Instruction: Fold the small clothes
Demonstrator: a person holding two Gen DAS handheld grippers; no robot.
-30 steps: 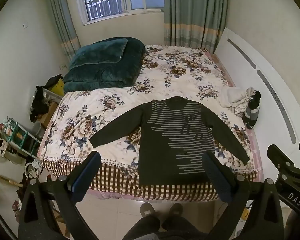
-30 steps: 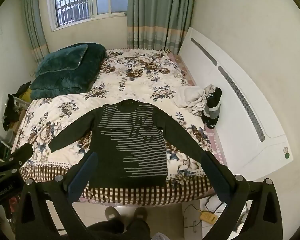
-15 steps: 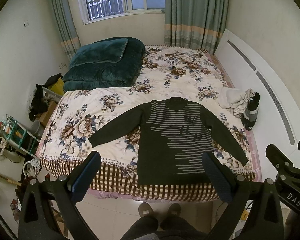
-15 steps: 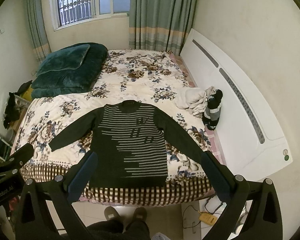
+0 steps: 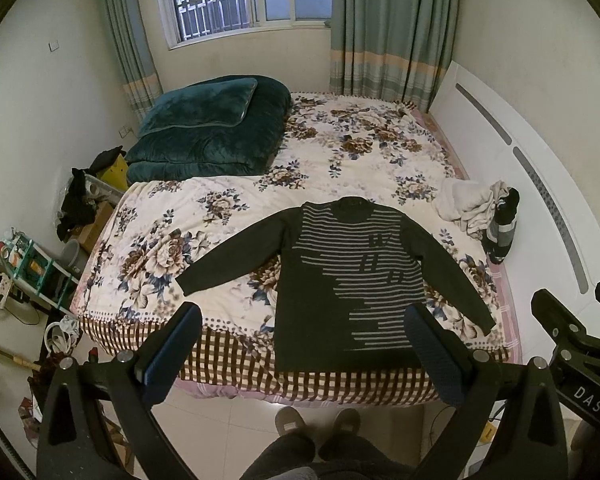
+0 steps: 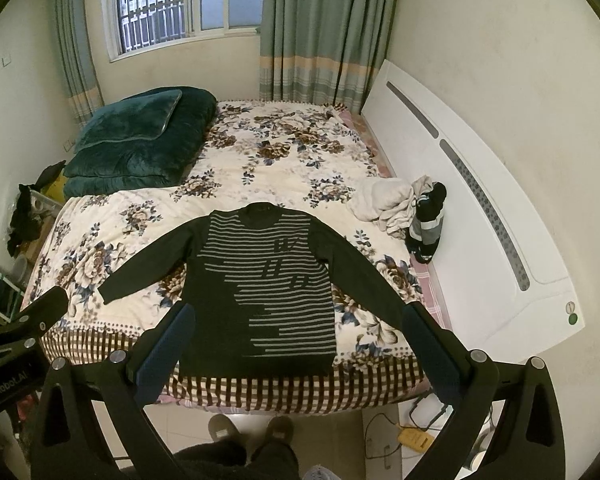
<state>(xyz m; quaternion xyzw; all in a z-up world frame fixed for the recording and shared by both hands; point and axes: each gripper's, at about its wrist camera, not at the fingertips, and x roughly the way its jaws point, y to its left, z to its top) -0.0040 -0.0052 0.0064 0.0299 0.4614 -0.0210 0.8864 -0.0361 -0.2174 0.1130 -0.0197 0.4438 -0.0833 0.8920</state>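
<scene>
A dark sweater with grey stripes (image 5: pixel 340 280) lies flat and face up on the floral bedspread (image 5: pixel 220 216), both sleeves spread out, its hem at the near bed edge. It also shows in the right wrist view (image 6: pixel 260 280). My left gripper (image 5: pixel 300 340) is open and empty, held high above the near bed edge. My right gripper (image 6: pixel 296 336) is open and empty too, at a similar height, well apart from the sweater.
A folded teal quilt (image 5: pixel 208 136) sits at the bed's far left. A pile of pale clothes (image 5: pixel 468 204) and a dark striped garment (image 5: pixel 504 228) lie at the right edge by the white headboard (image 5: pixel 540 184). Clutter stands on the floor left. The person's slippers (image 5: pixel 316 424) are below.
Both grippers have risen and pulled back slightly, so the bed sits a little lower and farther in view. The sweater has not moved.
</scene>
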